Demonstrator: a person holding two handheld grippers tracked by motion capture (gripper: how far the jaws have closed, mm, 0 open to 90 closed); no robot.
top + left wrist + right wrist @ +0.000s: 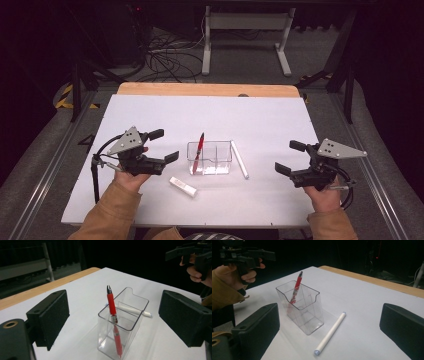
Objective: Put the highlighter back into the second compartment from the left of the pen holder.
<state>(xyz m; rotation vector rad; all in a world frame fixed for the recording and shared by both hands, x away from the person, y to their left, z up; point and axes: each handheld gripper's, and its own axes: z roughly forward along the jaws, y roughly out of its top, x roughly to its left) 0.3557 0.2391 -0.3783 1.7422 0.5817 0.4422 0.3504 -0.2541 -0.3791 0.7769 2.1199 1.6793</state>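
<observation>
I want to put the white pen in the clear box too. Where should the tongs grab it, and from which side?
Probably at its middle, coming straight down from above. The white pen lies flat on the table right beside the clear box, so the two pads should close across its thin barrel. The right tongs are nearer, stand open and hold nothing.

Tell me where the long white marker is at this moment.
The long white marker lies flat on the white table, just right of the clear plastic holder in the high view, between the holder and the right claw.
</observation>
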